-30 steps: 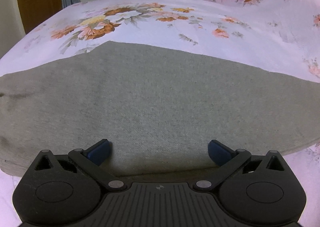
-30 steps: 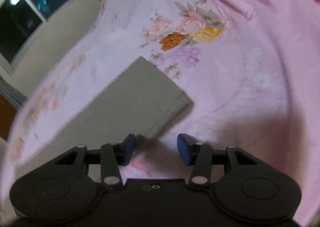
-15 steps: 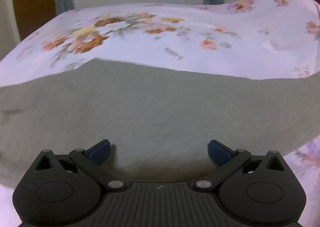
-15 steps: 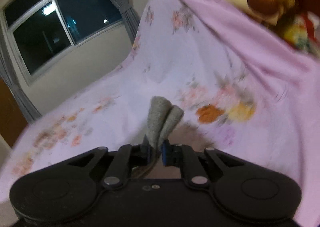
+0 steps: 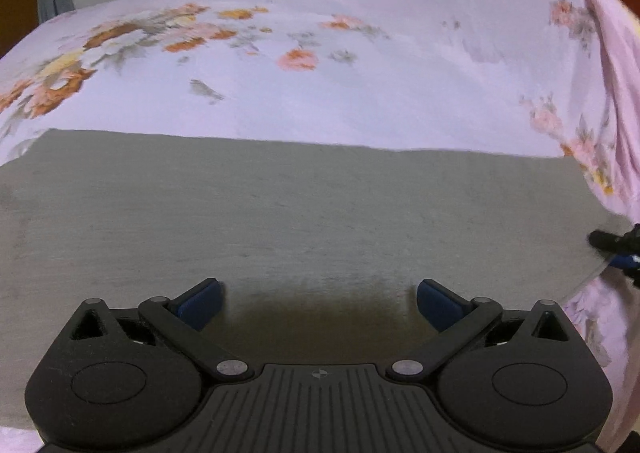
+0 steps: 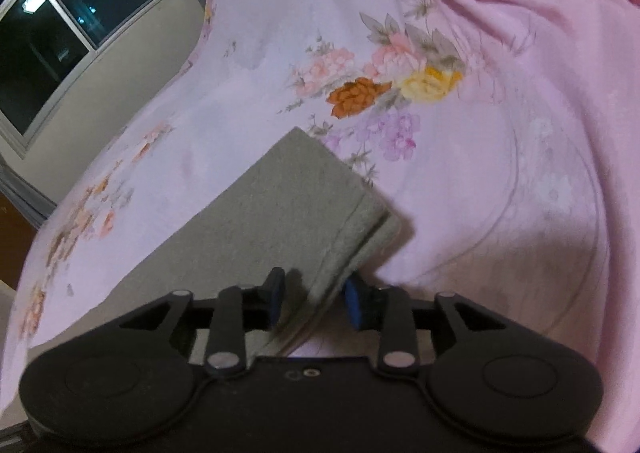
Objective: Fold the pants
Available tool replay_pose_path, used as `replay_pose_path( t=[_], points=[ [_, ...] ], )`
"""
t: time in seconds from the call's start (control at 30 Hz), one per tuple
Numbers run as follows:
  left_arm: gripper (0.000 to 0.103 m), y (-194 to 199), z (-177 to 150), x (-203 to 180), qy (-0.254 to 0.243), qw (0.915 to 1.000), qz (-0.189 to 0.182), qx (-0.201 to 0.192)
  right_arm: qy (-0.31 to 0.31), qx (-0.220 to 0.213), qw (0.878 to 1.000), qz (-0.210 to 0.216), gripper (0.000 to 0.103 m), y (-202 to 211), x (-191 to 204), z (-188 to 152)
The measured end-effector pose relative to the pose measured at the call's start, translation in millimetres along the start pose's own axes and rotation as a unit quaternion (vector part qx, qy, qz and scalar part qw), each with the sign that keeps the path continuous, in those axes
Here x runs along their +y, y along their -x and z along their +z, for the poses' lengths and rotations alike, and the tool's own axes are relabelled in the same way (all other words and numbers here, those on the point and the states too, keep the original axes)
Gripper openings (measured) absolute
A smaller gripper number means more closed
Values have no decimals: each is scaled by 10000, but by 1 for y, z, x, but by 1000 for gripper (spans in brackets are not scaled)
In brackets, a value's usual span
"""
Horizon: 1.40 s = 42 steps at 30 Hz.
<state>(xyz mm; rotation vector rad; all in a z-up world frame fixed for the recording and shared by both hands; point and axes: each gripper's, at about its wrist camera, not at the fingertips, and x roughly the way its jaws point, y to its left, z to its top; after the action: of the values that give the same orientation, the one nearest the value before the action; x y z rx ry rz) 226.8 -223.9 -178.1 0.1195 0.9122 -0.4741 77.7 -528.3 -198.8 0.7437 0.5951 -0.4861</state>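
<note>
- A pair of grey pants (image 5: 304, 213) is seen laid flat on a bed covered by a pink floral sheet (image 5: 360, 85), with a window (image 6: 60, 25) in the background of the right wrist view.
- In the left wrist view, the pants are shown as a long band running from left to right across the frame, so the long axis lies crosswise to the left hand-held gripper (image 5: 318, 303).
- The left hand-held gripper is held released, its blue pads wide apart above the cloth, with nothing between them.
- In the right wrist view, the hem end of the pants (image 6: 352, 213) is seen lying in stacked layers, its corner reaching between the pads of the right hand-held gripper (image 6: 314, 303).
- The right jaws are opening; the cloth is between them but is not seen pressed by both pads.
- The right hand-held gripper (image 5: 620, 249) is glimpsed at the pants' right end, so that end is judged nearer the right hand.
</note>
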Motion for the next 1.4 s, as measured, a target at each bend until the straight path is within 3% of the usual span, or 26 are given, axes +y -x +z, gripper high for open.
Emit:
replay_pose_path(
  t=[0.17, 0.47, 0.7, 0.87, 1.03, 1.2, 1.27, 1.4],
  points=[
    [103, -18, -9, -22, -528, 9974, 462, 156, 59, 49, 9999, -71, 20, -8, -1, -2],
    [103, -23, -11, -27, -453, 9969, 636, 83, 196, -151, 9997, -9, 12, -6, 9, 1],
    [103, -12, -4, -15, -419, 9976, 539, 108, 819, -508, 9939, 540, 11, 25, 65, 5],
    [103, 14, -3, 25, 12, 9980, 623, -72, 1554, -508, 9800, 1131, 11, 37, 137, -10],
    [103, 30, -10, 77, 254, 9946, 998, -124, 2194, -145, 9590, 1789, 11, 29, 209, -53],
    [103, 47, -27, 130, 663, 9895, 1277, -114, 2567, 436, 9402, 2195, 11, 11, 254, -107],
    [103, 51, -35, 149, 913, 9872, 1308, -76, 2756, 796, 9322, 2209, 12, -3, 261, -132],
    [103, 52, -45, 176, 1422, 9830, 1160, -8, 3064, 1395, 9242, 1803, 30, -31, 260, -169]
  ],
)
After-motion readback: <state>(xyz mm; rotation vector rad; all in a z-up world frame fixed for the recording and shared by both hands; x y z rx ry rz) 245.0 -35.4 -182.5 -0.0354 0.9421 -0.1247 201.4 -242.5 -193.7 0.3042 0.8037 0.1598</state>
